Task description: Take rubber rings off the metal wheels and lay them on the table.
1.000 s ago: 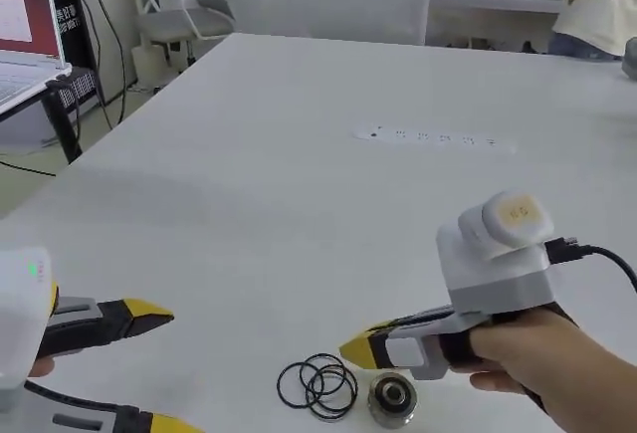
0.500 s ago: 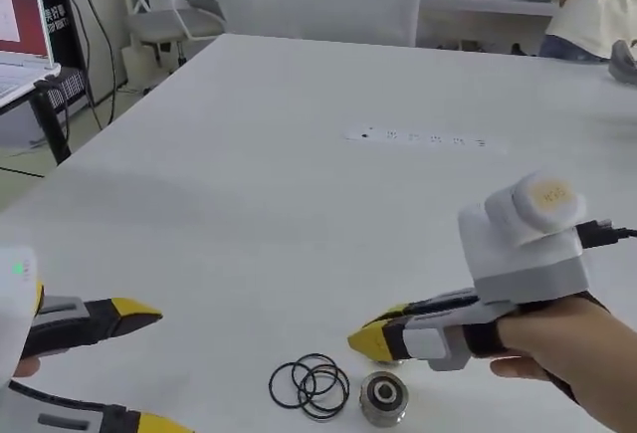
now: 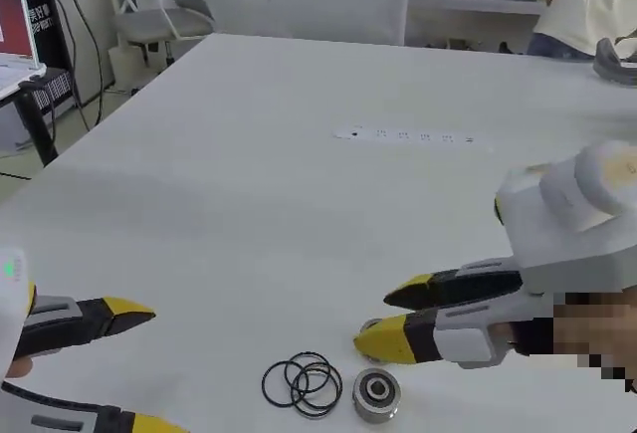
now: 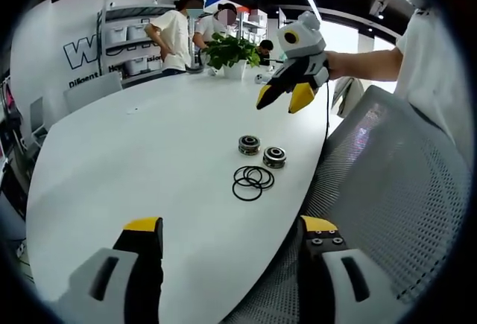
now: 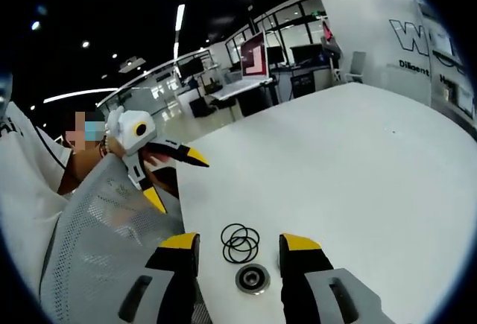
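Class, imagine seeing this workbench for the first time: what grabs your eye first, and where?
A tangle of thin black rubber rings lies loose on the white table near its front edge, beside a small round metal wheel. The yellow-tipped right gripper hovers open above the table, near that wheel.

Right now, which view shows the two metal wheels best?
The left gripper view: both metal wheels stand unobstructed beside the rubber rings. The head view shows one wheel clearly; the right gripper view, one wheel between its jaws.
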Demonstrator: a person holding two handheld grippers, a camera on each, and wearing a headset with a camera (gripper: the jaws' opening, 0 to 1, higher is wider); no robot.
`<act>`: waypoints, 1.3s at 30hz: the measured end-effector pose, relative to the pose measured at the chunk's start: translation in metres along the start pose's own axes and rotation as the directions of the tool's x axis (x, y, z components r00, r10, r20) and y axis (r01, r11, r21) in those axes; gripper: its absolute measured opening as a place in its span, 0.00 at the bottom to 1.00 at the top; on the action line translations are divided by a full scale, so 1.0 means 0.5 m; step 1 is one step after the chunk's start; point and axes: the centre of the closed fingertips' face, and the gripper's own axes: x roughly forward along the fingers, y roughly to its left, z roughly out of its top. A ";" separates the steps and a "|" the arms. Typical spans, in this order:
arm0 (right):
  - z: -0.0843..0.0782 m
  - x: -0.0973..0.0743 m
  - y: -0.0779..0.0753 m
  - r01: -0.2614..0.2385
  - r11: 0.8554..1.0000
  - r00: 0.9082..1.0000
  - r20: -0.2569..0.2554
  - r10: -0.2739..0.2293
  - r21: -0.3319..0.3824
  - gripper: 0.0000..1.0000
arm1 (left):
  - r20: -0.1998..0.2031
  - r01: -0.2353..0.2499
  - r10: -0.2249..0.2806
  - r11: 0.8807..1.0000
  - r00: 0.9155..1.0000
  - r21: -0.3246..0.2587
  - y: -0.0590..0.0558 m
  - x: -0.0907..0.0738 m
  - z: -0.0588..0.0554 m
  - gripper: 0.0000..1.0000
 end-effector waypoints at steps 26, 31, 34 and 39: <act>0.000 -0.154 -0.010 0.129 0.991 0.964 0.238 -0.116 -0.039 0.85 | 0.029 -0.029 0.031 0.997 0.999 -0.068 0.007 -0.008 0.001 0.81; -0.017 -0.171 -0.021 0.164 0.986 0.953 0.262 -0.152 -0.025 0.89 | 0.017 -0.036 0.037 0.997 0.999 -0.072 0.012 -0.015 -0.002 0.84; -0.029 -0.177 -0.027 0.181 0.984 0.948 0.269 -0.171 -0.011 0.94 | 0.020 -0.042 0.043 0.996 0.999 -0.076 0.015 -0.019 -0.001 0.85; -0.046 -0.182 -0.037 0.209 0.978 0.938 0.282 -0.203 0.009 0.99 | 0.028 -0.047 0.050 0.994 0.998 -0.096 0.019 -0.022 -0.003 0.87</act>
